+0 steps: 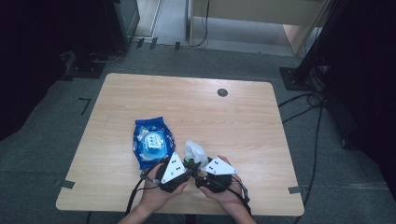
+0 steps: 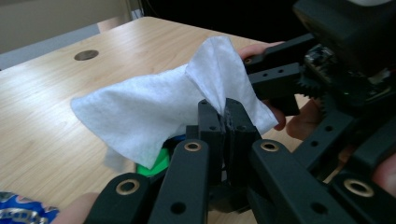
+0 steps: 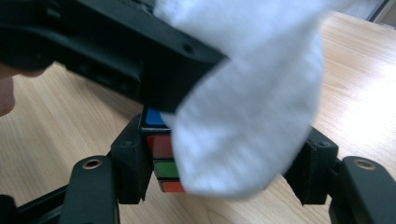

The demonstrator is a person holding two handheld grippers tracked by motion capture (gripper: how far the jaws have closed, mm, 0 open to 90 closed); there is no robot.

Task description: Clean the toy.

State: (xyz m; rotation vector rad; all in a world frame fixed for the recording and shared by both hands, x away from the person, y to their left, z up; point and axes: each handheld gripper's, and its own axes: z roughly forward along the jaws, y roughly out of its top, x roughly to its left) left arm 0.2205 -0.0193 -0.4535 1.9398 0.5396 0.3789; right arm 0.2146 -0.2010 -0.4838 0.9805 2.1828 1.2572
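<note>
We have the wet wipe (image 2: 154, 109) pinched in the tightly closed fingers of the left gripper (image 2: 224, 116), and it drapes over the puzzle cube (image 3: 161, 154) that the right gripper (image 3: 224, 163) clamps between its fingers, low over the near edge of the wooden surface (image 1: 224, 121). The job in hand looks like wiping the cube. To do it well, we should keep the right grip firm and level so the cube does not twist, and drag the wipe across one face at a time with light pressure. The wipe hides most of the cube, so we cannot quite tell which faces it touches. The blue wipes pack (image 1: 152, 141) lies just left of our hands.
</note>
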